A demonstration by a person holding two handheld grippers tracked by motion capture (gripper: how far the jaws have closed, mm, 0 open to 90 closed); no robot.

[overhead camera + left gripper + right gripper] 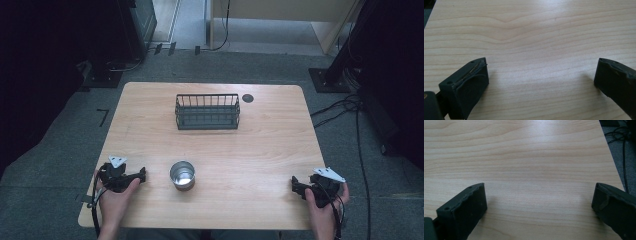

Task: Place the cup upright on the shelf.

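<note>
A small shiny metal cup (182,175) stands upright on the wooden table (270,135), near the front and left of centre. A black wire basket (207,111) sits farther back, near the middle. My left gripper (134,176) rests on the table at the front left, a hand's width left of the cup. Its jaws stand wide open over bare wood in the left gripper view (541,75). My right gripper (299,186) rests at the front right corner, open too, with nothing but wood between its jaws (539,197).
A dark round grommet (248,98) is set into the table right of the basket. Cables (350,107) lie on the grey floor to the right, and dark stands sit at both back corners. The table's right edge (610,157) is close to my right gripper.
</note>
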